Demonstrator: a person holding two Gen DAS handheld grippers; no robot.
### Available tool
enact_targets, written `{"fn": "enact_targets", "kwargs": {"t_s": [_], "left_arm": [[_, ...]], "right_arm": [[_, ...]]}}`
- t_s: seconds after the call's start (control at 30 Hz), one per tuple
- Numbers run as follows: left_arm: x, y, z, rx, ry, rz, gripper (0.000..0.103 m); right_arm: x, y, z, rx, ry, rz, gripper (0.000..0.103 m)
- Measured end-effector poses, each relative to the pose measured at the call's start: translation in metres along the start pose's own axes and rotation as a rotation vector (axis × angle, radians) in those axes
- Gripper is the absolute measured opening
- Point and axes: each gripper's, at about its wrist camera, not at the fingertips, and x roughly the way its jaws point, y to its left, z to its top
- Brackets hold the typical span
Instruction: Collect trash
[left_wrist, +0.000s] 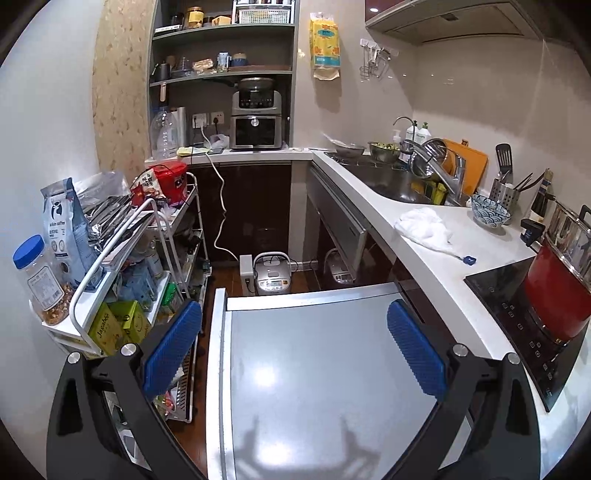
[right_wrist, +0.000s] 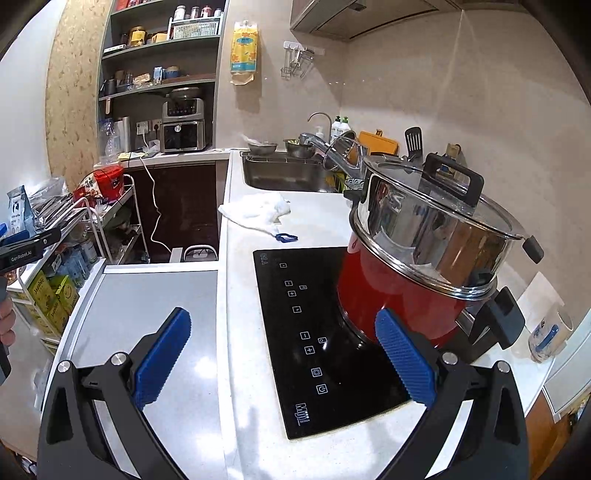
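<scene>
A crumpled white wad (left_wrist: 424, 227) (right_wrist: 258, 212) with a small blue tag (left_wrist: 469, 260) (right_wrist: 286, 237) lies on the white counter between the sink and the hob. My left gripper (left_wrist: 295, 350) is open with nothing between its blue pads, held over a grey flat surface (left_wrist: 317, 369), well short of the wad. My right gripper (right_wrist: 284, 362) is open and empty too, hovering over the counter edge and the black hob (right_wrist: 325, 332). The left gripper's body (right_wrist: 22, 247) shows at the left edge of the right wrist view, with part of a hand (right_wrist: 5, 321).
A red pot with a steel steamer and glass lid (right_wrist: 424, 251) (left_wrist: 557, 288) sits on the hob. The sink (left_wrist: 388, 181) holds dishes; a patterned bowl (left_wrist: 489, 214) and a utensil holder stand beside it. A wire cart (left_wrist: 122, 258) full of packets is at left, a rice cooker (left_wrist: 271, 273) on the floor.
</scene>
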Motion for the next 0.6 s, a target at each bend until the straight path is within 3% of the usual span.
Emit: {"fn": "enact_targets", "kwargs": {"t_s": [0.6], "left_arm": [[-0.0029, -0.0033, 0.0088, -0.012, 0.006, -0.010, 0.101]], "right_arm": [[-0.0045, 0.0030, -0.0060, 0.008, 0.013, -0.004, 0.099]]}}
